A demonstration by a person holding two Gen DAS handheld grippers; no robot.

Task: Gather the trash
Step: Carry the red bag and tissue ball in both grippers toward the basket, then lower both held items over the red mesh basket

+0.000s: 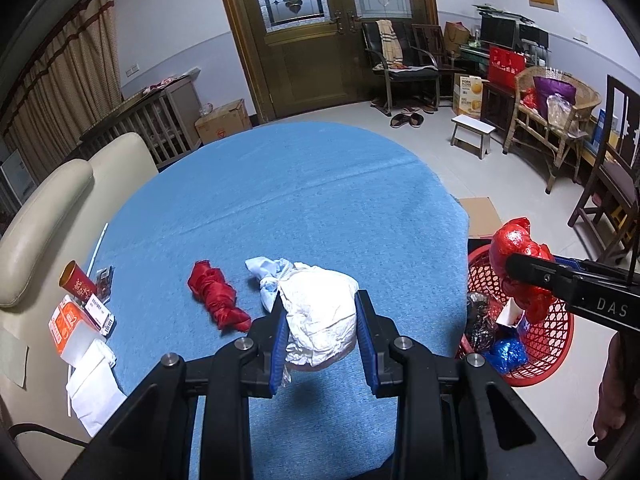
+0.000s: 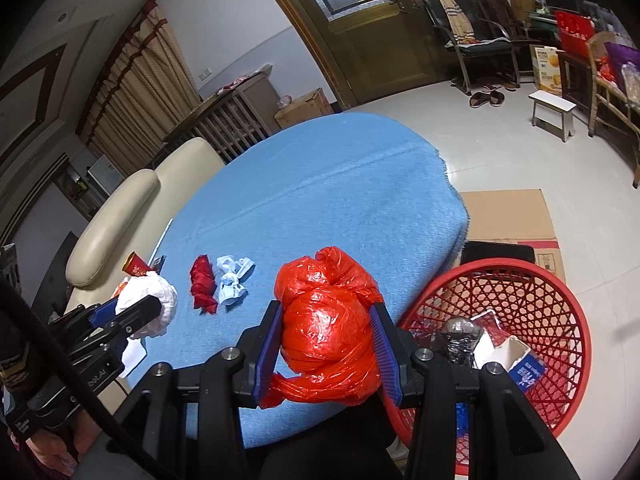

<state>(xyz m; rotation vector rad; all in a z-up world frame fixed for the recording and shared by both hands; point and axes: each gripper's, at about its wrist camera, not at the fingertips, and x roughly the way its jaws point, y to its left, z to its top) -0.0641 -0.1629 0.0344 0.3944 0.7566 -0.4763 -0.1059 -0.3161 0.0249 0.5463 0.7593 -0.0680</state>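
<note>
My left gripper (image 1: 322, 318) is shut on a crumpled white paper wad (image 1: 320, 312), held just above the blue tablecloth (image 1: 304, 184); the same wad (image 2: 154, 306) shows at the left of the right wrist view. My right gripper (image 2: 326, 328) is shut on a knotted red plastic bag (image 2: 326, 324), near the table's right edge beside the red mesh basket (image 2: 560, 320). In the left wrist view that red bag (image 1: 516, 248) hangs over the basket (image 1: 556, 336). A twisted red bag (image 1: 216, 296) and a knotted pale blue bag (image 1: 266, 276) lie on the cloth.
The basket holds a black bag (image 2: 460, 336), a torn carton (image 2: 516, 360) and a blue wad (image 1: 506, 354). A red cup (image 1: 76, 278), orange box (image 1: 70, 326) and white papers (image 1: 94, 388) sit at the table's left edge by a cream sofa (image 1: 52, 216). Flattened cardboard (image 2: 508, 216) lies on the floor.
</note>
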